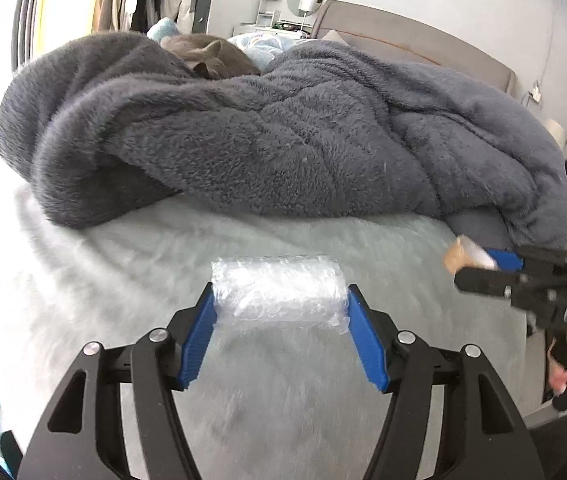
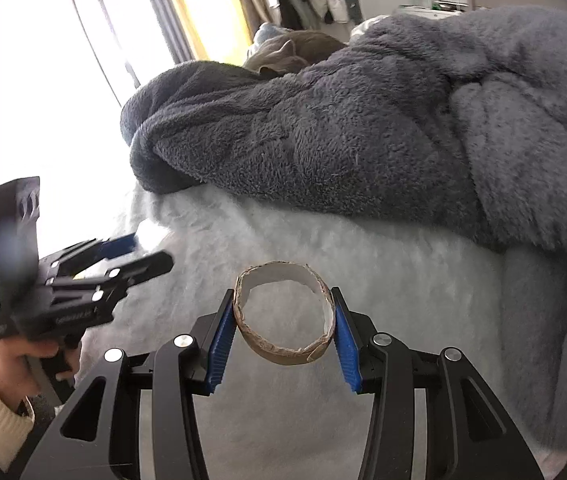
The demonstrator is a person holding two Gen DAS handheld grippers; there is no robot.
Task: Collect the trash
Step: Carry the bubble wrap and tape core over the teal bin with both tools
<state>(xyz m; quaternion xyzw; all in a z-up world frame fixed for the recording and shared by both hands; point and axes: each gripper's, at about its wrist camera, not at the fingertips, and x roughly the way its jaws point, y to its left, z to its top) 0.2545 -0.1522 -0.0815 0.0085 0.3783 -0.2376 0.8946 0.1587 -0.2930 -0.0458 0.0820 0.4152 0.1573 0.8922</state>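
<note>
Left claw [image 1: 281, 312] is gripping a bubble wrap roll [image 1: 279, 294] at frame ctr, above the bed [image 1: 123, 272]. Right claw [image 2: 283, 316] is clamping a cardboard ring [image 2: 285, 316] at lower ctr; grey blanket [image 2: 363, 128] is filling the upper frame.

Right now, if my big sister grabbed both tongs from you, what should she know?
Left tongs: shut on the bubble wrap roll, held above the pale fluffy bed cover.
Right tongs: shut on the cardboard tube ring, also held above the cover.
The grey blanket is heaped behind both.
Done: both pieces of trash are picked up.
Left: carry them to a bin. No bin shows in either view, so she must look for one.
</note>
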